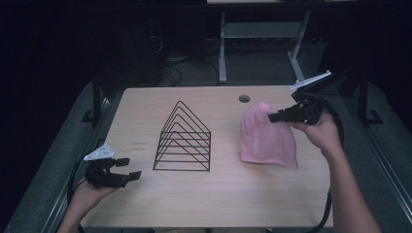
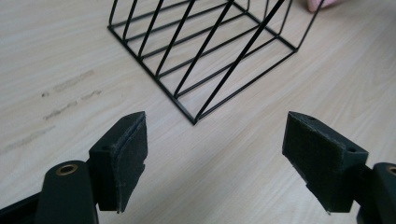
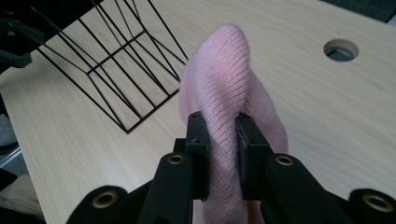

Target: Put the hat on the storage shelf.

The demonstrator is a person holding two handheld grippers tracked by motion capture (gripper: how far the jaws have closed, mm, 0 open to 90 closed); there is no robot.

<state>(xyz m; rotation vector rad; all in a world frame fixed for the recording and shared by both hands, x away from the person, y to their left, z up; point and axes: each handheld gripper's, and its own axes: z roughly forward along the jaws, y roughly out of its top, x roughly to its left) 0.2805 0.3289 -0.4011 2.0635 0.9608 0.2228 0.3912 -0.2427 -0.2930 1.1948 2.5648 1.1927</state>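
Observation:
A pink knitted cloth (image 1: 266, 136) hangs at the right of the table, lifted by its top edge while its lower part rests on the wood. My right gripper (image 1: 273, 118) is shut on that top fold; in the right gripper view the pink cloth (image 3: 219, 88) is pinched between the two pads. A black wire rack (image 1: 183, 138) of triangular dividers stands in the middle of the table. My left gripper (image 1: 128, 168) is open near the front left edge, empty, with the wire rack (image 2: 205, 51) a little ahead of its pads.
The wooden table (image 1: 218, 194) has a round cable hole (image 1: 244, 99) at the back, also seen as a hole (image 3: 341, 49) in the right gripper view. Faint scuff marks (image 2: 70, 100) lie left of the rack. Dark floor and desk legs (image 1: 222, 48) lie behind.

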